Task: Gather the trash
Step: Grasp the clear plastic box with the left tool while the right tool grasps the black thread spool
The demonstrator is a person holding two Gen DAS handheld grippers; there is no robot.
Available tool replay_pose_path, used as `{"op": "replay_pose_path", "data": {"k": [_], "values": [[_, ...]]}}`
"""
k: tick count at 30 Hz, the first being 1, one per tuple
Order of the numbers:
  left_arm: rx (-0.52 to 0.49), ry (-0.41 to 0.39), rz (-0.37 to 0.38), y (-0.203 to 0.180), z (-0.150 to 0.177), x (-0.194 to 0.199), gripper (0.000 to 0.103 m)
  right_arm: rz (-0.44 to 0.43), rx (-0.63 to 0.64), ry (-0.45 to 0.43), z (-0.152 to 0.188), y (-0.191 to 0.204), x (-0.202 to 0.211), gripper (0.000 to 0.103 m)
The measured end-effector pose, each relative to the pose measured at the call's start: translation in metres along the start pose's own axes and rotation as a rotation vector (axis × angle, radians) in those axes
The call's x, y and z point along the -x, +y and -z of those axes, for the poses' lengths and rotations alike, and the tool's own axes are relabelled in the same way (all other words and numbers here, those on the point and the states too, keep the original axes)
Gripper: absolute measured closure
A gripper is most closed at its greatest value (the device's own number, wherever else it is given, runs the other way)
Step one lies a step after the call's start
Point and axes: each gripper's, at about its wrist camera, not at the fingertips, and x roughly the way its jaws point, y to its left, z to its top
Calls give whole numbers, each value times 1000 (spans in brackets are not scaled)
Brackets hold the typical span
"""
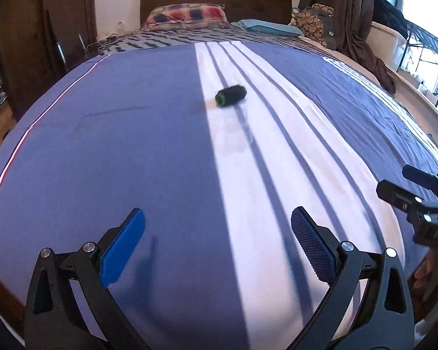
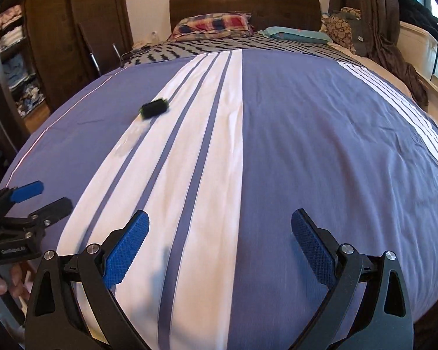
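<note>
Clear plastic bottle [image 1: 233, 122] with black cap lies on the bed [image 1: 102, 145], uncollected. Left gripper [image 1: 217, 224] and right gripper [image 2: 219, 224] hover well short, both released, presumably ready for approach.

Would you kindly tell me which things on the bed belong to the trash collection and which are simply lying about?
For the job: clear plastic bottle with black cap; left tool; right tool.

Lying about: plaid pillow; teal pillow; striped bedspread.
</note>
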Motion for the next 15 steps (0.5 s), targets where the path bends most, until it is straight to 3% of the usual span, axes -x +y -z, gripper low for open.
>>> {"op": "replay_pose_path", "data": {"k": [4,8,13,15], "values": [[8,16,15,-4,-24,-35,9,27,-26,18,-22,-10,-23,5],[16,45,33,-10,-44,-69,19,60,-31,24,-43,-15,-41,5],[-25,73,32,-18,-59,-91,44,68,-30,12,-64,-17,-54,5],[-31,73,34,-18,-64,-94,64,69,-33,10,-72,-16,-59,5]]}}
